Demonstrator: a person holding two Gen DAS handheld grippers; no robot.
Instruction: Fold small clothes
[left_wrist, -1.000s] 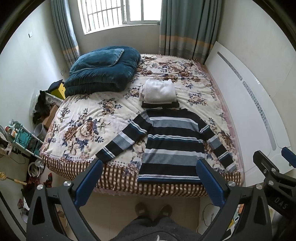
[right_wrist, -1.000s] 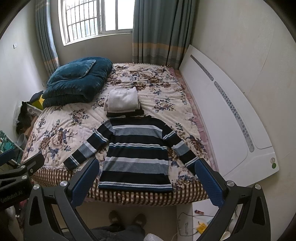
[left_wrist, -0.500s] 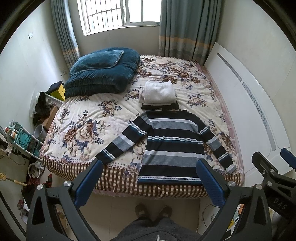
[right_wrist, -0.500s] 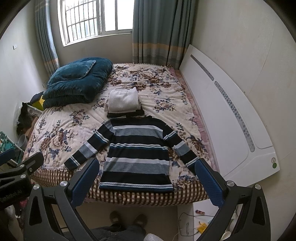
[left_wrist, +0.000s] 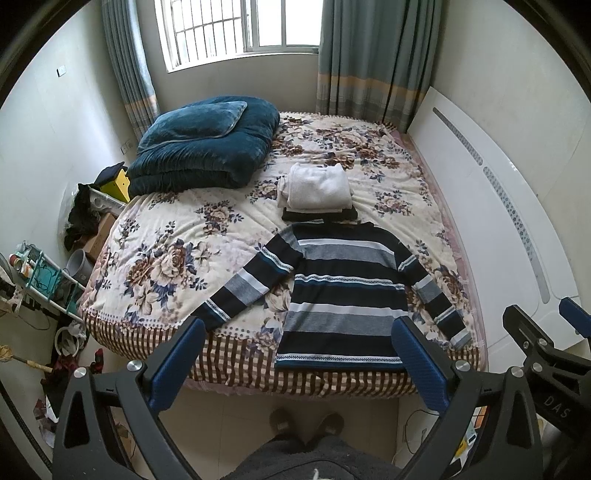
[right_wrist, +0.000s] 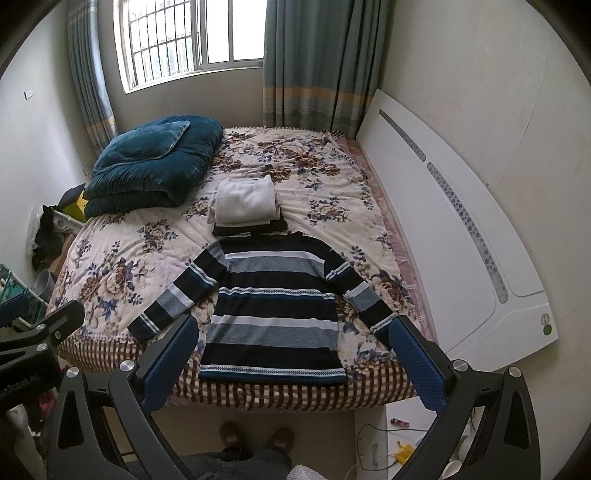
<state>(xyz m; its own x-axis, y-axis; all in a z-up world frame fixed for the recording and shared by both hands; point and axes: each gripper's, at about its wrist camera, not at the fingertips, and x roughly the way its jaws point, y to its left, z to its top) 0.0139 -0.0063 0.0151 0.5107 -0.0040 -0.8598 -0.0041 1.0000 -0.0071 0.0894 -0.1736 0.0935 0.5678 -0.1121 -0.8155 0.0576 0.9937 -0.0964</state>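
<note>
Nearest, at 6 o'clock in both wrist views, a person's slippered feet (left_wrist: 306, 419) stand on the tiled floor at the foot of the bed (left_wrist: 303, 380). Over the last second almost nothing changes: the view only lifts and drifts a touch, so the fold looks not yet begun. The left tool (left_wrist: 299, 363) and right tool (right_wrist: 295, 360) hang above the floor short of the mattress edge, each spread wide and holding nothing. Just beyond, at 12 o'clock from the feet, the striped sweater (left_wrist: 341, 295) lies flat, hem at the bed's near edge, sleeves splayed toward 8 and 4 o'clock. Behind its collar sits a stack of folded clothes (left_wrist: 317, 192), white on top. Farther, at 10 o'clock, a blue quilt (left_wrist: 207, 147). The neighbouring tool's body reads "DAS" (left_wrist: 554, 404).
</note>
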